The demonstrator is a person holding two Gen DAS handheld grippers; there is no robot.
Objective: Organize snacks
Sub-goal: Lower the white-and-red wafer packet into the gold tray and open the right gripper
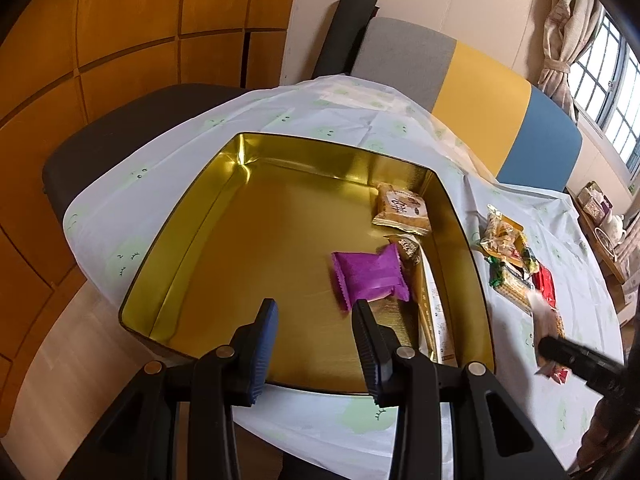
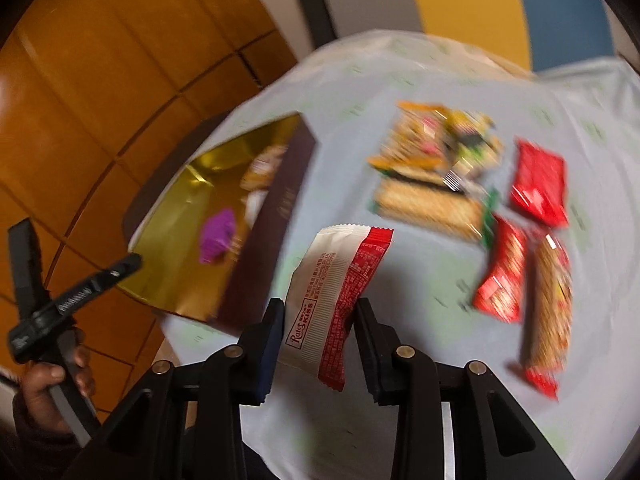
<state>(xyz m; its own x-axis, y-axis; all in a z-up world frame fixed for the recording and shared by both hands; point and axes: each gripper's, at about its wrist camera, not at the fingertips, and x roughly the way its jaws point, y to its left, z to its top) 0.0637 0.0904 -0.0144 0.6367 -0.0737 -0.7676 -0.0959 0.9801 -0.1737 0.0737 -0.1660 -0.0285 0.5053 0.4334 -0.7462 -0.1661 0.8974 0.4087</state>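
An open gold tin (image 1: 320, 142) stands on the white tablecloth (image 1: 168, 168). Inside it lie a purple packet (image 1: 370, 280), a tan cracker packet (image 1: 402, 210) and a brown packet (image 1: 410, 246). My left gripper (image 1: 315, 306) hovers over the tin's near side, open and empty. My right gripper (image 2: 320, 306) is shut on a white-and-red snack packet (image 2: 340, 292), lifted above the cloth to the right of the tin (image 2: 260, 248). Loose snacks lie further right: a mixed pile (image 2: 440, 140), a cracker pack (image 2: 430, 208), red packets (image 2: 540, 180) and a long bar (image 2: 550, 300).
A dark chair seat (image 1: 120, 128) sits beyond the table's far left edge, and a grey, yellow and blue backrest (image 1: 476, 92) behind it. Wooden panels (image 1: 120, 20) fill the left. A hand (image 2: 52, 376) holds the left gripper at the tin's near corner.
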